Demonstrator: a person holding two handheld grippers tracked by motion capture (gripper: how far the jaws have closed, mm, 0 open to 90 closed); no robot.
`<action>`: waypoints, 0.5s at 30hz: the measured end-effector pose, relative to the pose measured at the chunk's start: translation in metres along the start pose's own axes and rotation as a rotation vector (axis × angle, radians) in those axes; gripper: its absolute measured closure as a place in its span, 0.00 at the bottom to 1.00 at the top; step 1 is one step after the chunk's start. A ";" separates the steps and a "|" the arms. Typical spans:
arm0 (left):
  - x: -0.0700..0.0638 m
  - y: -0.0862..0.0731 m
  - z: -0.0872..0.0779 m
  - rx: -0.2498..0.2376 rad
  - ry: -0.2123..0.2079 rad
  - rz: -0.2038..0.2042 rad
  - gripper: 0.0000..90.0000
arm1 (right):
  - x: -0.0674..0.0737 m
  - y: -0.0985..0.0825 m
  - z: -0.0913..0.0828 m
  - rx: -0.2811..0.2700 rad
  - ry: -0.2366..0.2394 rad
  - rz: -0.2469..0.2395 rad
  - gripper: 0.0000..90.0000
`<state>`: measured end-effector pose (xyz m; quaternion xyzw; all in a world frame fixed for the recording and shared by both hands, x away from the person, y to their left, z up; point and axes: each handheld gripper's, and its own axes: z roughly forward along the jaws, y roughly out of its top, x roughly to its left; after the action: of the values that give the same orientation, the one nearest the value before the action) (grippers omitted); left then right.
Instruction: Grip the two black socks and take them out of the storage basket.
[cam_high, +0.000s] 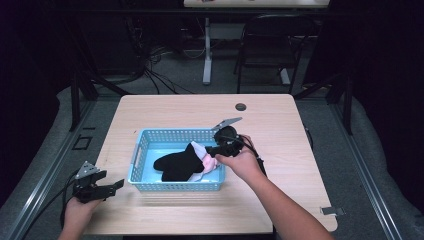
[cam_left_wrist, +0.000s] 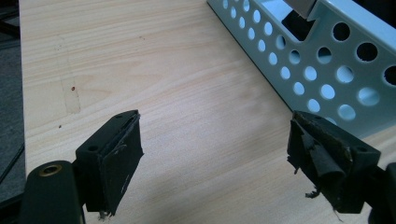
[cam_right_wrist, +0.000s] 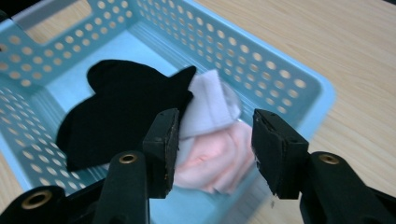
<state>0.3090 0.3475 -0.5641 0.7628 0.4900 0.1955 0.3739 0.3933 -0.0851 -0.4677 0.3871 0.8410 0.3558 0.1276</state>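
**Socks in the basket, right gripper above them**

The black sock (cam_high: 177, 164) lies flat in the blue basket (cam_high: 172, 134) at mid-table; in the high view its long axis runs from lower left to upper right, with one pointed corner aimed toward the right gripper (cam_high: 214, 149). Under its right end sits a white sock (cam_right_wrist: 210, 102), and a pink sock (cam_right_wrist: 219, 158) is bunched just beside that, against the basket's right wall. I've got the right gripper over the basket's right end w/ jaws apart and nothing between the pads; in the right gripper view the pink & white bundle shows through the gap below. No earlier frame to compare, so that's all I can say on it. Left gripper (cam_high: 106, 189) rests at the table's (cam_high: 280, 120) near-left corner, jaws wide apart over bare wood, holding nothing, pointing toward the basket's left wall, apart from it.
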 end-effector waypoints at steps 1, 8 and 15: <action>0.000 0.000 0.000 0.000 0.000 0.000 0.20 | 0.002 0.002 0.004 -0.003 0.018 0.009 0.58; 0.000 0.000 0.000 0.001 -0.002 0.001 0.20 | 0.013 0.011 0.030 0.041 0.055 0.007 0.65; 0.000 0.000 0.000 0.001 -0.002 0.003 0.20 | 0.015 0.015 0.048 0.073 0.067 0.024 0.70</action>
<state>0.3092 0.3472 -0.5639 0.7637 0.4888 0.1952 0.3738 0.4145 -0.0433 -0.4906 0.3892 0.8526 0.3392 0.0809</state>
